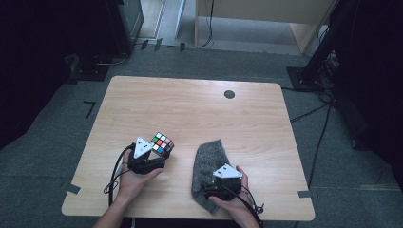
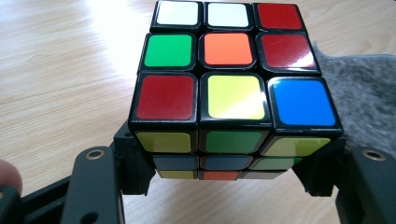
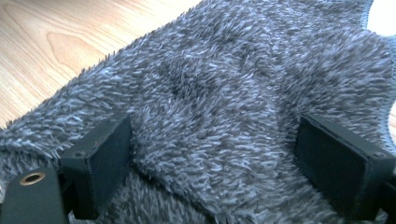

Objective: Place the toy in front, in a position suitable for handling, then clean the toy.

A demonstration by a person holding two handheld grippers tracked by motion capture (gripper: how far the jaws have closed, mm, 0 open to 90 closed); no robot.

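Note:
A scrambled colour cube (image 1: 162, 144) is held at the front left of the wooden table (image 1: 190, 104). My left gripper (image 1: 156, 156) is shut on it. In the left gripper view the two black jaws press the cube (image 2: 224, 88) from both sides at its lower layers, so my left gripper (image 2: 226, 175) has the cube between its pads. A fuzzy grey cloth (image 1: 209, 161) lies crumpled at the front right. My right gripper (image 1: 212, 186) stands open over the cloth's near part. In the right gripper view its jaws sit wide apart on the pile of the cloth (image 3: 233, 93), my right gripper (image 3: 219, 168) pinching nothing.
A small dark round disc (image 1: 229, 94) sits near the table's far edge. The grey cloth (image 2: 364, 93) lies just to the right of the cube. Bare wood (image 3: 56, 42) lies beyond the cloth. Cables and dark stands surround the table on the carpet.

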